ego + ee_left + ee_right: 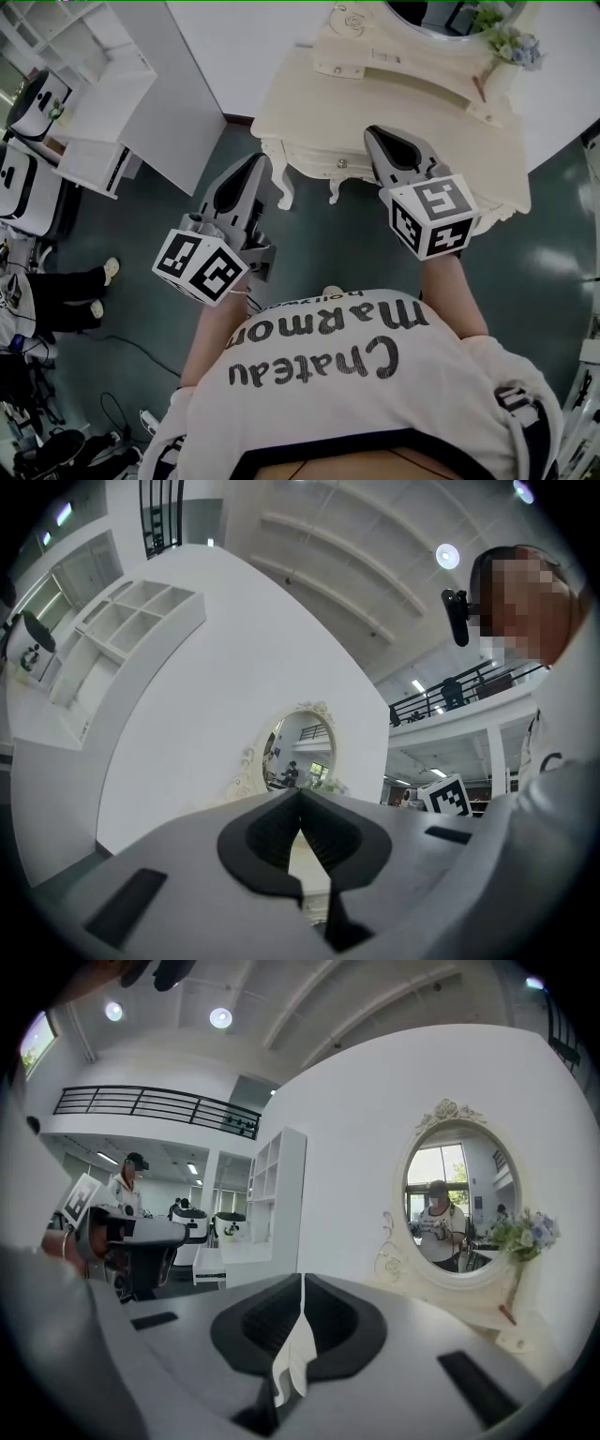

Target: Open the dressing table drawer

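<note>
Left claw [260,167] and right claw [377,138], both clenched on nothing, hover at the cream worktop [309,98]; drawer [323,167] sits shut under its front edge, between the claws.

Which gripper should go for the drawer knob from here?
Right. The right gripper is at the dressing table front, near the drawer knob; the left gripper is off its left corner. Both are shut, so open first.

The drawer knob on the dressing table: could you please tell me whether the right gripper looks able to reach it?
Probably yes: the right gripper is near the drawer knob with nothing between them, but its jaws are shut and must open first.
</note>
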Available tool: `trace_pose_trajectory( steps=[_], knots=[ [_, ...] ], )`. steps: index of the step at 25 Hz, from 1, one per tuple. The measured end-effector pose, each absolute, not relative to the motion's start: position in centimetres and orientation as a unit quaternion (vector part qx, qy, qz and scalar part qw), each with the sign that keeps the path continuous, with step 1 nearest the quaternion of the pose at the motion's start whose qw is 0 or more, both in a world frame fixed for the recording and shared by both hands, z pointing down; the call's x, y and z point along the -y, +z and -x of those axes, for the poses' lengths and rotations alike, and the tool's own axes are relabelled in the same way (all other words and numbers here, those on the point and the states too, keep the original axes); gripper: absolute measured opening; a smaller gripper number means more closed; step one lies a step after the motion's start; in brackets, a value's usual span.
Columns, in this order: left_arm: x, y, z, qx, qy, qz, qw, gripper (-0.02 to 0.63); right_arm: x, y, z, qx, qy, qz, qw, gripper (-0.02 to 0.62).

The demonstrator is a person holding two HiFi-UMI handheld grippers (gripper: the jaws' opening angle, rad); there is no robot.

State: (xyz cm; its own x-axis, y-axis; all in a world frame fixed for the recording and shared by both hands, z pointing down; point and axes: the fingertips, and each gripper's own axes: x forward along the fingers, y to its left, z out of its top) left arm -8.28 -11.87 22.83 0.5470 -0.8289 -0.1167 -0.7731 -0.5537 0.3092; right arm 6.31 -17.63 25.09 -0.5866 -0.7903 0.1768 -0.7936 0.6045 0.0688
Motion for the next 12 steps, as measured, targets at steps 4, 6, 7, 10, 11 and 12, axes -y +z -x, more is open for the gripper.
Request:
trace_pose_trajectory(
  steps=[4, 6, 7, 10, 11, 12],
  knots=[
    [14.8, 22.8, 7.7, 0.461, -0.132, -0.871, 0.109, 0.021, 20.6, 25.1, -7.0, 0.892, 0.004, -0.442, 0.097, 0.029],
    [16.1, 22.8, 7.2, 0.460, -0.134, -0.871, 0.109, 0.021, 21.9, 25.1, -7.4, 0.891, 0.002, -0.442, 0.099, 0.029],
    [16.7, 22.9, 7.0, 0.460, -0.135, -0.871, 0.110, 0.021, 22.5, 25.1, -7.7, 0.891, 0.001, -0.443, 0.099, 0.029],
    [18.2, 23.0, 6.4, 0.459, -0.139, -0.871, 0.110, 0.021, 24.1, 25.1, -8.3, 0.891, 0.001, -0.444, 0.100, 0.029],
    [18.7, 23.1, 6.3, 0.459, -0.139, -0.871, 0.111, 0.021, 24.6, 25.2, -8.4, 0.891, 0.000, -0.444, 0.100, 0.029],
    [19.1, 23.2, 6.1, 0.459, -0.138, -0.871, 0.111, 0.021, 25.0, 25.3, -8.6, 0.890, 0.000, -0.444, 0.101, 0.029]
  ],
)
